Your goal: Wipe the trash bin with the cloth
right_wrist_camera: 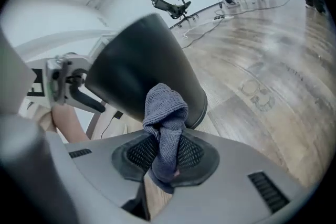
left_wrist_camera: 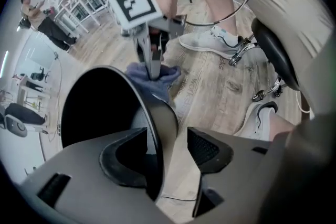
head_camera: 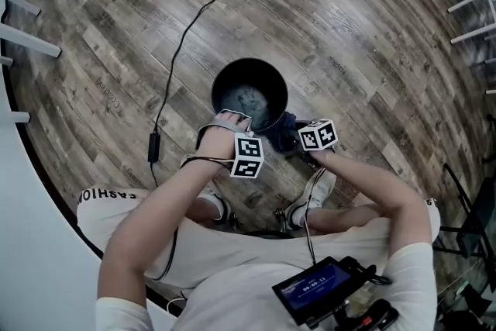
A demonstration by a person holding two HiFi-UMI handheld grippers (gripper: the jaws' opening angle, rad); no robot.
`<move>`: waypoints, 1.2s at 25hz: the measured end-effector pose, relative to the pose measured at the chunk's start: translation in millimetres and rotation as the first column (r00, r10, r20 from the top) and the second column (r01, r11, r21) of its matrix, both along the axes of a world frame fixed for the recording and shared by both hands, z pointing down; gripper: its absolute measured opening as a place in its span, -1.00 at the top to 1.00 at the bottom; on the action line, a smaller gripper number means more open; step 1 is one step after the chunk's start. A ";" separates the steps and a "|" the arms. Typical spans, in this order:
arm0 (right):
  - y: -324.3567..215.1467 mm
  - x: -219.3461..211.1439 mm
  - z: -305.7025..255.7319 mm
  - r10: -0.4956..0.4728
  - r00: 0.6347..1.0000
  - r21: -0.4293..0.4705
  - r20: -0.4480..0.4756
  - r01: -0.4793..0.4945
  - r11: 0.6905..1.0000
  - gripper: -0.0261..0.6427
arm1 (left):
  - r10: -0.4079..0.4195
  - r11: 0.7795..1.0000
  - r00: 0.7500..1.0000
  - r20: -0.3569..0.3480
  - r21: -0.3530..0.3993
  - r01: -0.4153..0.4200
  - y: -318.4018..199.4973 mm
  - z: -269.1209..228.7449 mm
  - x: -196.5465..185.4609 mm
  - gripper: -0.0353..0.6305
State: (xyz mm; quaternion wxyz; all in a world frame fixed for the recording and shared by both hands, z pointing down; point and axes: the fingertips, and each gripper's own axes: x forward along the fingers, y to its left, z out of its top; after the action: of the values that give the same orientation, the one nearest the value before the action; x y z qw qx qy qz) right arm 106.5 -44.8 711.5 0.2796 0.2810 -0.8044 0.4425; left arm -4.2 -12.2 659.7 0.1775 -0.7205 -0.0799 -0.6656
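A black round trash bin (head_camera: 249, 93) stands on the wood floor, empty inside. My left gripper (head_camera: 229, 120) points down over its near rim. In the left gripper view the jaws (left_wrist_camera: 165, 152) stand open astride the bin wall (left_wrist_camera: 160, 123), with floor showing between the wall and the outer pad (left_wrist_camera: 210, 150). My right gripper (head_camera: 293, 137) is beside the bin's near right side, shut on a grey-blue cloth (right_wrist_camera: 165, 113). The cloth (left_wrist_camera: 156, 77) bunches against the bin's outer wall (right_wrist_camera: 142, 68).
A black cable (head_camera: 186, 35) runs across the floor past the bin's left side. The person's shoes (head_camera: 316, 190) and a stool's castered base (left_wrist_camera: 265, 89) are close behind the bin. A white curved wall (head_camera: 15, 167) lies at the left. Chairs and people stand far off.
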 end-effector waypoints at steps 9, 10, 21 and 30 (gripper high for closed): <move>11.7 -18.5 -109.0 -0.025 0.993 0.113 0.117 0.012 0.994 0.68 | 0.151 0.983 0.986 0.077 0.094 -0.158 -2.2 9.9 -15.5 0.69; 9.5 -22.0 -109.0 -0.027 0.992 0.117 0.120 0.012 0.993 0.68 | 0.158 0.982 0.984 0.082 0.088 -0.165 -0.3 10.5 -15.5 0.71; -11.5 -19.5 -26.1 0.013 0.998 0.062 0.069 -0.017 0.998 0.68 | 0.170 0.983 0.983 0.069 0.058 -0.174 4.1 11.4 -9.8 0.73; -13.7 -16.3 74.1 0.063 0.997 -0.052 0.035 -0.061 0.997 0.68 | 0.168 0.984 0.985 0.050 0.044 -0.170 5.4 11.2 -2.2 0.73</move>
State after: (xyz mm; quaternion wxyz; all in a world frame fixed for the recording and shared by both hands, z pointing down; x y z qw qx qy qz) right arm 90.3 -58.5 785.6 0.2579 0.2906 -0.7888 0.4762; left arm -6.4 -6.8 671.0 0.2487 -0.6910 -0.1286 -0.6665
